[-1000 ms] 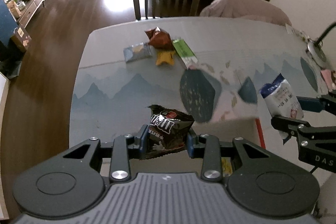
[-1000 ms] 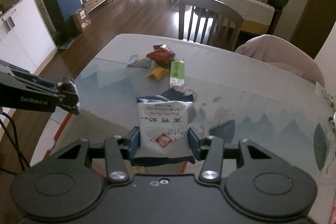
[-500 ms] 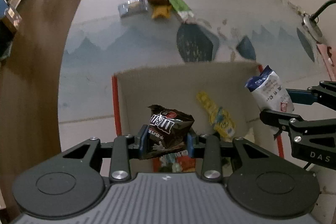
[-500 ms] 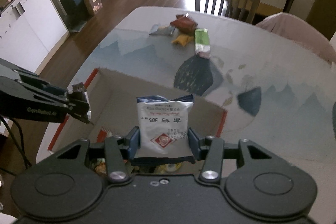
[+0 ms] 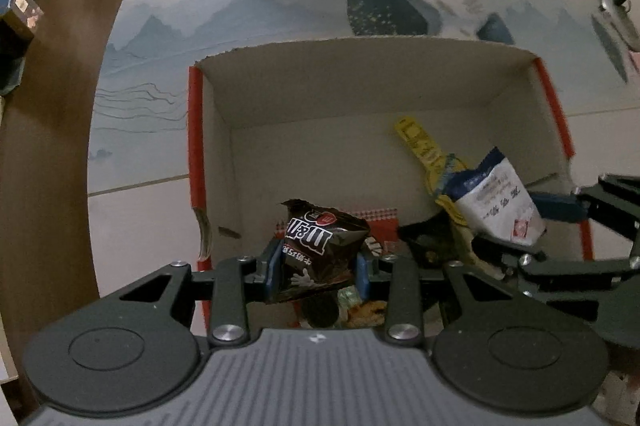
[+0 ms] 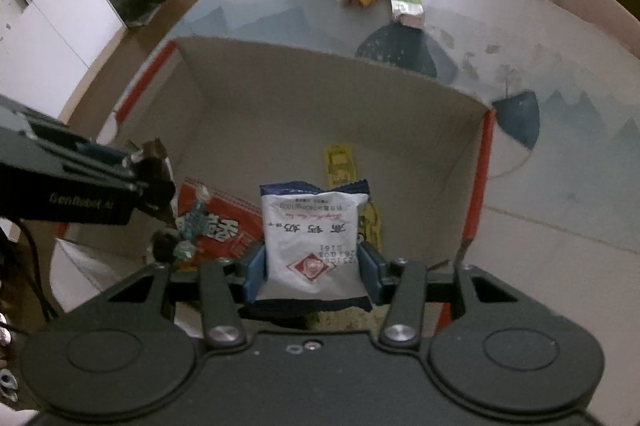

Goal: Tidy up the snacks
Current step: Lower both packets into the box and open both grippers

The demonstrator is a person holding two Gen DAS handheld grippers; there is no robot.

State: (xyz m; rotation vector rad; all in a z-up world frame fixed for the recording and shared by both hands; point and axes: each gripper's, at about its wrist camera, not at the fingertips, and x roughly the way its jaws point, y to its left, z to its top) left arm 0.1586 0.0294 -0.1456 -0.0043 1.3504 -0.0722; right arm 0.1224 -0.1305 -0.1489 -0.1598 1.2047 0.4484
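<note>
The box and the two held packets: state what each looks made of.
Box: plain cardboard, matte, with a ragged torn rim and red outer print. Dark packet in the left gripper: glossy crinkled plastic film, probably. White packet in the right gripper: smooth printed film with crimped ends.

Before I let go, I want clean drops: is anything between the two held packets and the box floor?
Snacks already in the box lie under both: a red packet and sweets below the chocolate bag, a yellow wrapper beneath the white packet.
</note>
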